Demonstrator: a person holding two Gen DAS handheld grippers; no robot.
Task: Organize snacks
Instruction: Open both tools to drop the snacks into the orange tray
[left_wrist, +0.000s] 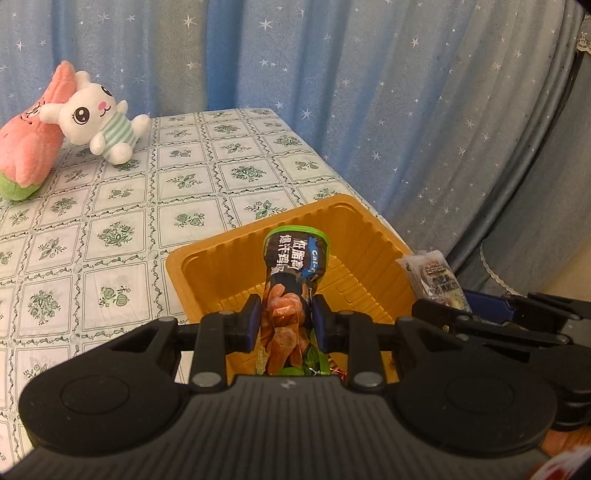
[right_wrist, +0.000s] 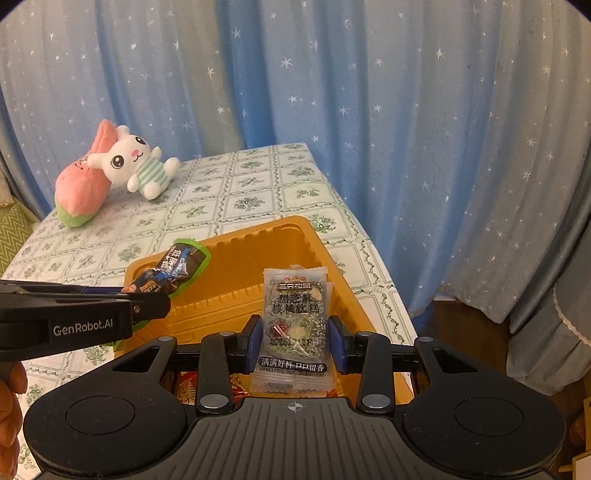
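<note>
A: What do you hold now in your left gripper (left_wrist: 283, 317)?

B: You hold the dark snack packet (left_wrist: 291, 291) with the green edge. The two blue pads (left_wrist: 252, 321) press it from both sides at its lower part, so the jaws are narrow around it. The packet points away from you, over the inside of the orange tray (left_wrist: 229, 258).

A: And your right gripper (right_wrist: 295, 341)?

B: It holds the clear packet (right_wrist: 294, 328) with black seeds and Chinese letters. The pads (right_wrist: 255, 338) touch its two edges, and the packet stands upright between them. It is above the near right part of the orange tray (right_wrist: 236, 273). In the left wrist view you see this clear packet (left_wrist: 436, 278) just beside the right wall of the tray.

A: Where is the tray?

B: It sits on the table with the green flower cloth (left_wrist: 122, 218), at the near right corner, close to the table edge. I cannot tell if something lies on its bottom under the packets; only some red and orange wrapper shows near the gripper body.

A: What more is on the table?

B: At the far left, a white rabbit toy (right_wrist: 135, 164) leans on a pink plush toy (right_wrist: 83, 188). They are well apart from the tray. Behind the table hangs a blue curtain with stars (right_wrist: 369, 92).
</note>
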